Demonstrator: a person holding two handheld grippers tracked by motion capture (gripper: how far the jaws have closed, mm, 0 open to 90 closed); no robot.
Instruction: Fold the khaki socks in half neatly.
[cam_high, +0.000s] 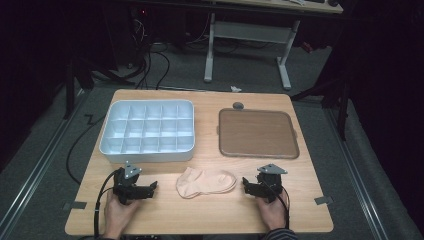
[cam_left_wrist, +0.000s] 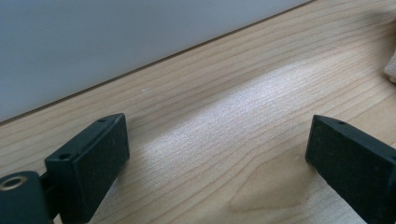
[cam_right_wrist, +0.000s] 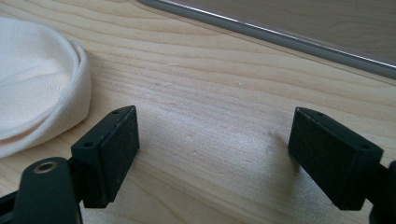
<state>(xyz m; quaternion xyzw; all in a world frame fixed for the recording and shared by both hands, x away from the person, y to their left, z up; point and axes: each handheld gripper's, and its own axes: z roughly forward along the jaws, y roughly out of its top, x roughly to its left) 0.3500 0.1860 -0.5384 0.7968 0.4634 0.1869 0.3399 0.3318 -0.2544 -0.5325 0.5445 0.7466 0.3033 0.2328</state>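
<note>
A pale peach sock (cam_high: 205, 182) lies flat on the wooden table (cam_high: 210, 220) near its front edge, between the two hands. My left gripper (cam_high: 153, 187) rests on the table to the sock's left, jaws apart and pointing toward it. In the left gripper view, my left gripper (cam_left_wrist: 217, 154) holds only bare wood, with the sock's edge (cam_left_wrist: 391, 67) at far right. My right gripper (cam_high: 245, 184) sits just right of the sock, open. In the right gripper view, my right gripper (cam_right_wrist: 212, 154) is empty and the sock's cuff (cam_right_wrist: 42, 102) lies at the left.
A white tray (cam_high: 148, 131) with several compartments stands at the back left, its wall (cam_left_wrist: 116, 42) close ahead of the left gripper. A brown flat tray (cam_high: 257, 133) sits at the back right, its rim (cam_right_wrist: 280, 35) ahead of the right gripper. Tape marks (cam_high: 323, 200) sit near the edges.
</note>
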